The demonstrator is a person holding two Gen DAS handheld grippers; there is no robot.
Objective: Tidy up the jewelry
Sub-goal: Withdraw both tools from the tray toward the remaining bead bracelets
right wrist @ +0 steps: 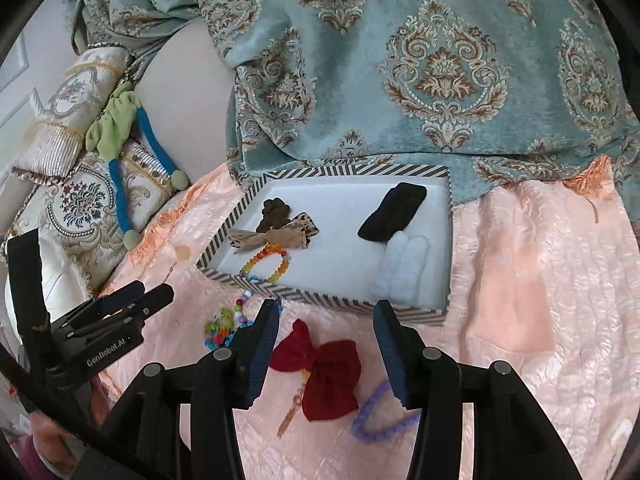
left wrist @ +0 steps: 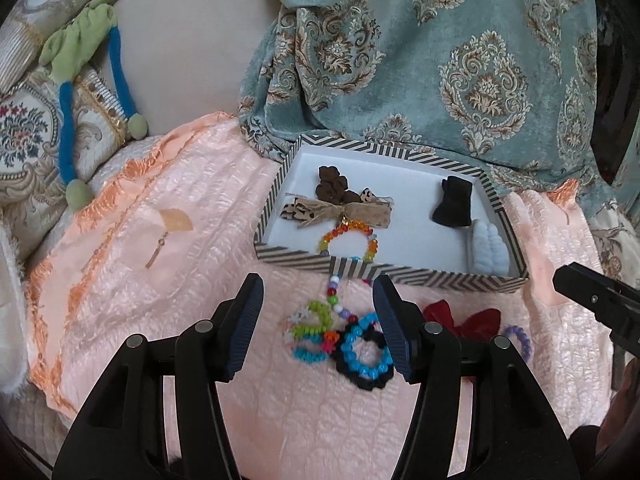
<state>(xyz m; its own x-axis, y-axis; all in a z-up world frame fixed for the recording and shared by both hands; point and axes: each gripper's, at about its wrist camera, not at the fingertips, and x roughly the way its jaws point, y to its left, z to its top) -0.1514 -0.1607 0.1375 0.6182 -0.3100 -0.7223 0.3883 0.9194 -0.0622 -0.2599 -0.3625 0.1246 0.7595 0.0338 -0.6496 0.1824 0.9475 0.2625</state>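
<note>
A striped box (left wrist: pixel 304 261) (right wrist: pixel 328 298) with a white floor holds a brown bow (left wrist: pixel 340 206), a black piece (left wrist: pixel 452 202) (right wrist: pixel 394 210) and a pale blue scrunchie (left wrist: pixel 490 248) (right wrist: pixel 402 264). A multicoloured bead necklace (left wrist: pixel 352 240) (right wrist: pixel 266 260) hangs over its front wall. Beaded bracelets (left wrist: pixel 316 332) and a blue and black ring (left wrist: pixel 366 350) lie on the pink cloth between the fingers of my open, empty left gripper (left wrist: pixel 318 328). A red bow (right wrist: pixel 320 380) and a purple coil band (right wrist: pixel 376 420) lie between the fingers of my open, empty right gripper (right wrist: pixel 326 352).
A teal patterned blanket (left wrist: pixel 440 60) hangs behind the box. Embroidered cushions (left wrist: pixel 36 136) and a green and blue fabric piece (left wrist: pixel 84 92) lie at the left. A small gold earring (left wrist: pixel 168 232) lies on the pink cloth (left wrist: pixel 160 280).
</note>
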